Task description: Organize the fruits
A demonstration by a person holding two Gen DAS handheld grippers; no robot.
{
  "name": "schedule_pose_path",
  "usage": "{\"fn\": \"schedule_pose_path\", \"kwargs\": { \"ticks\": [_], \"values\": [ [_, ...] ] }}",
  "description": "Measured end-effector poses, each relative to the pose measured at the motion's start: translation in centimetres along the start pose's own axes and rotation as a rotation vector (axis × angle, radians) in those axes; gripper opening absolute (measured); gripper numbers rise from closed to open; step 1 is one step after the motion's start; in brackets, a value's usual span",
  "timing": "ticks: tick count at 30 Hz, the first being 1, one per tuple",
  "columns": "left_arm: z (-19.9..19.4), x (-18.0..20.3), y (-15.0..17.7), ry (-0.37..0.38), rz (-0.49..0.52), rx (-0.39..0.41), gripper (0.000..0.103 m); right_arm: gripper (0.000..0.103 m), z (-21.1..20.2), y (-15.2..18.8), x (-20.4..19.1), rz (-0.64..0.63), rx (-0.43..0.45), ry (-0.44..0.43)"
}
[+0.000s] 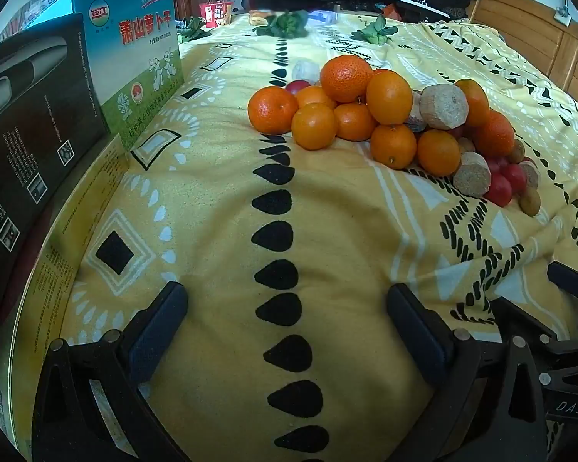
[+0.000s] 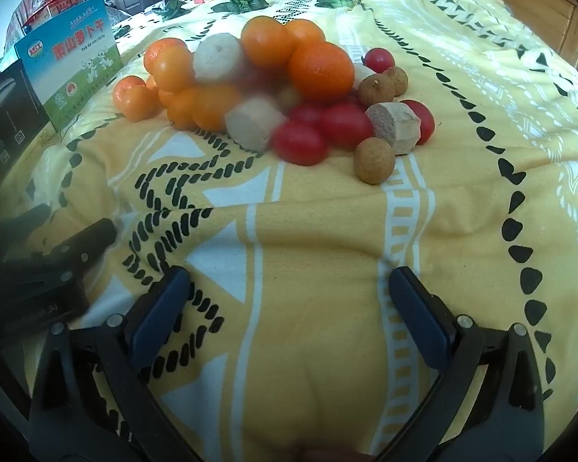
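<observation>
A heap of fruit lies on a yellow patterned cloth (image 1: 212, 200). Several oranges (image 1: 345, 77) are piled with red cherry tomatoes (image 1: 499, 188), beige peeled chunks (image 1: 443, 106) and small brown longans (image 1: 530, 202). In the right wrist view the same heap shows oranges (image 2: 320, 71), tomatoes (image 2: 298, 142), a beige chunk (image 2: 399, 125) and a longan (image 2: 373, 159). My left gripper (image 1: 287, 308) is open over bare cloth, well short of the heap. My right gripper (image 2: 289, 290) is open too, nothing between its fingers, below the tomatoes.
Boxes stand along the left: a black one (image 1: 31, 123), a blue-green one (image 1: 135, 57) and a yellow one (image 1: 77, 231). Leafy greens (image 1: 289, 25) and a red snack cup (image 1: 215, 13) lie at the far end. A wooden headboard (image 1: 539, 38) is at right.
</observation>
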State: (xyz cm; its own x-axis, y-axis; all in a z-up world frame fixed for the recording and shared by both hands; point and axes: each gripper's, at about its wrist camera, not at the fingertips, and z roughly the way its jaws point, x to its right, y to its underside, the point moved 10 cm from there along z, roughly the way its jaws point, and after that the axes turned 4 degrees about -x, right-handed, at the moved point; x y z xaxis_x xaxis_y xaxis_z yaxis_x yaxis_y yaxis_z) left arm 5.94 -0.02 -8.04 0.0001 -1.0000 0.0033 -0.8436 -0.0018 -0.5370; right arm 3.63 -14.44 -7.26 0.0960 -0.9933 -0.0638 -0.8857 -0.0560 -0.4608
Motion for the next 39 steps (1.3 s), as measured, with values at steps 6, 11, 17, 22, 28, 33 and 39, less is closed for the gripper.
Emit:
{"fn": "schedule_pose_path", "kwargs": {
  "ticks": [6, 11, 17, 22, 28, 33, 39],
  "values": [
    [0.0, -0.02, 0.01, -0.001, 0.001, -0.001, 0.103, 0.103, 0.17, -0.18, -0.1, -0.003, -0.002, 0.007],
    [0.0, -0.02, 0.02, -0.001, 0.001, -0.001, 0.103, 0.103, 0.31, -0.31, -0.08, -0.006, -0.006, 0.013],
    [0.0, -0.02, 0.02, -0.002, 0.001, -0.002, 0.103, 0.103, 0.5, -0.57, 0.08, -0.008, -0.011, 0.018],
    [0.0, -0.02, 0.02, -0.002, 0.002, -0.002, 0.103, 0.103, 0.53, -0.58, 0.04, -0.008, -0.012, 0.02],
    [0.0, -0.04, 0.03, -0.003, 0.002, -0.003, 0.103, 0.103, 0.65, -0.65, 0.04, -0.008, -0.013, 0.023],
    [0.01, -0.03, 0.03, -0.003, 0.002, -0.003, 0.103, 0.103, 0.77, -0.74, 0.1, -0.007, -0.014, 0.02],
    [0.01, -0.02, 0.03, -0.004, 0.002, -0.003, 0.103, 0.103, 0.73, -0.79, 0.06, -0.009, -0.013, 0.024]
  ]
}}
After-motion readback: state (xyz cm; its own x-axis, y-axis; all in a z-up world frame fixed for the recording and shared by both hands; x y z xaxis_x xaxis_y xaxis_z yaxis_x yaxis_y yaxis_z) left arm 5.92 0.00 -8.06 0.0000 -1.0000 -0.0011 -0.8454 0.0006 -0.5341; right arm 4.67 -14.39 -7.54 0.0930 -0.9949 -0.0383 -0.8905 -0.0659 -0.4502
